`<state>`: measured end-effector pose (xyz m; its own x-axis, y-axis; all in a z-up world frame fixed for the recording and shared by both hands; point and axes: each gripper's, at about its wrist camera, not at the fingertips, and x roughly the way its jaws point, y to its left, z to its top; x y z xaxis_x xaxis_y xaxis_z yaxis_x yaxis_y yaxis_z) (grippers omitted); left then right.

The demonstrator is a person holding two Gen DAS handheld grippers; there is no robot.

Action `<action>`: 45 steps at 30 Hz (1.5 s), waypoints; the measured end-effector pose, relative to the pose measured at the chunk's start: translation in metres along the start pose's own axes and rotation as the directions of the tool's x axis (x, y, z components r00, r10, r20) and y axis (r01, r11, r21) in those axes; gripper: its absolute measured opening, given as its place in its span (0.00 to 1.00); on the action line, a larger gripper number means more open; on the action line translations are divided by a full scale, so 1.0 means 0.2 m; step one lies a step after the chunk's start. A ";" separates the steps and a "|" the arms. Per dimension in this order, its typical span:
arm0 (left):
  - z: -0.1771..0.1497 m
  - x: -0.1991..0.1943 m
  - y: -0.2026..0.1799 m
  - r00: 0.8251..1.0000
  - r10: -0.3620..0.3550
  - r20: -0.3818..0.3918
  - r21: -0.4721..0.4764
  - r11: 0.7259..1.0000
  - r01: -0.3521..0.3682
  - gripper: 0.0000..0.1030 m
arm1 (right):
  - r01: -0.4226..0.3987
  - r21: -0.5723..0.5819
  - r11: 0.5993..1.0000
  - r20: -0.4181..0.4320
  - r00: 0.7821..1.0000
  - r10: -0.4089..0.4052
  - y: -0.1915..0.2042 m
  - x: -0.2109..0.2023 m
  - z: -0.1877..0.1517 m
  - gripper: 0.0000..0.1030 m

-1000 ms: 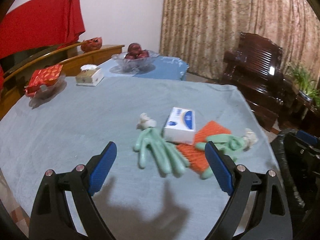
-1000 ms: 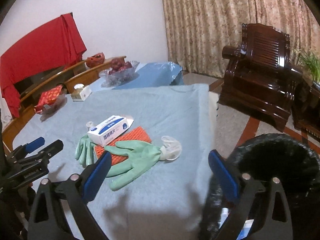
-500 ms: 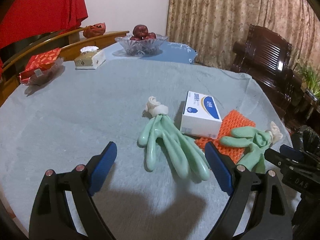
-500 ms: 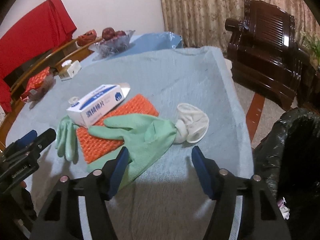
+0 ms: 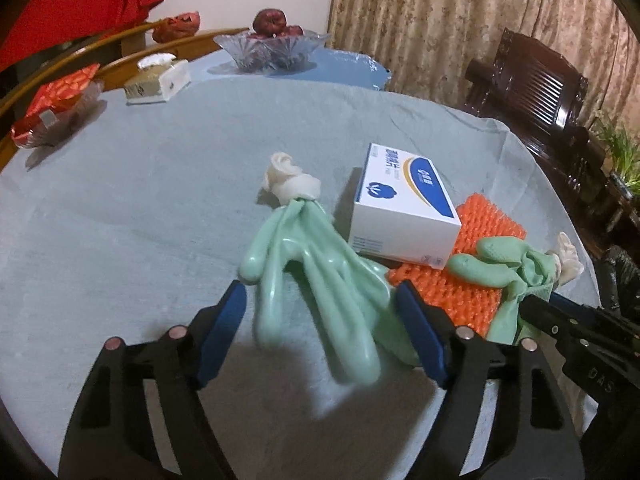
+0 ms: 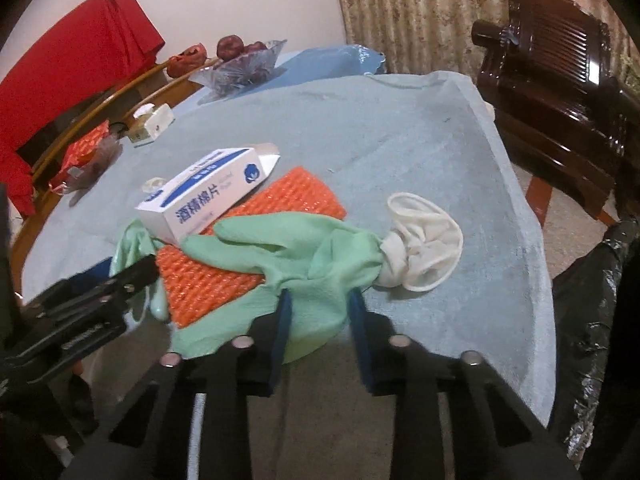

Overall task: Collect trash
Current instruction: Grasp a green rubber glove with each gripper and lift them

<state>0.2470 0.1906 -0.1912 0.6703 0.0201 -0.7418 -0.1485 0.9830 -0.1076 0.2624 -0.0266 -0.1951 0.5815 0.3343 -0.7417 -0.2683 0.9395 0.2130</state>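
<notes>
Two green rubber gloves with white cuffs, a white and blue box [image 5: 404, 208] and an orange textured mat [image 5: 472, 264] lie on a round table under a grey-blue cloth [image 5: 160, 184]. My left gripper [image 5: 320, 324] is open, its pads either side of the left glove's fingers [image 5: 316, 276]. My right gripper [image 6: 318, 312] has closed in on the right glove's palm [image 6: 296, 256] and pinches its bunched rubber. That glove also shows in the left wrist view [image 5: 504, 272]. The box [image 6: 204, 200] rests partly on the mat [image 6: 240, 248].
A black trash bag [image 6: 600, 320] hangs open at the table's right edge. At the far side stand a glass fruit bowl [image 5: 272, 44], a tissue box [image 5: 158, 78] and a red packet [image 5: 56, 104]. A dark wooden chair [image 6: 560, 60] stands right.
Both grippers have moved forward and down onto the gloves. The right gripper's jaws have narrowed from wide open to pinching the right glove. The left gripper's fingers now flank the left glove.
</notes>
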 end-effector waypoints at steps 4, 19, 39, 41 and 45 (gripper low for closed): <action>0.00 0.02 -0.01 0.999 -0.040 -0.017 -0.011 0.999 0.040 0.52 | -0.019 0.012 1.000 0.009 1.000 0.019 -0.03 -0.02 0.01 0.15; -0.06 -0.14 0.04 0.998 -0.067 0.018 -0.063 0.996 0.068 0.08 | -0.012 0.004 1.000 0.076 0.997 0.011 -0.07 -0.17 0.05 0.12; -0.03 -0.12 0.03 0.999 -0.026 0.022 -0.059 0.998 0.027 0.06 | -0.024 -0.011 1.000 0.081 0.996 0.025 -0.07 -0.20 0.05 0.10; -0.02 -0.16 0.03 0.999 -0.024 0.044 -0.058 0.998 0.027 0.05 | -0.034 -0.019 0.999 0.089 0.995 0.036 -0.06 -0.23 0.06 0.09; -0.01 -0.28 0.00 0.996 -0.031 0.087 -0.053 0.998 0.036 0.05 | -0.051 -0.033 0.998 0.106 0.993 0.055 -0.06 -0.30 0.07 0.07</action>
<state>0.2090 0.1890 -0.1511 0.7351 0.0051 -0.6779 -0.1627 0.9721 -0.1690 0.2408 -0.0561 -0.1447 0.6443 0.3911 -0.6572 -0.3227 0.9181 0.2301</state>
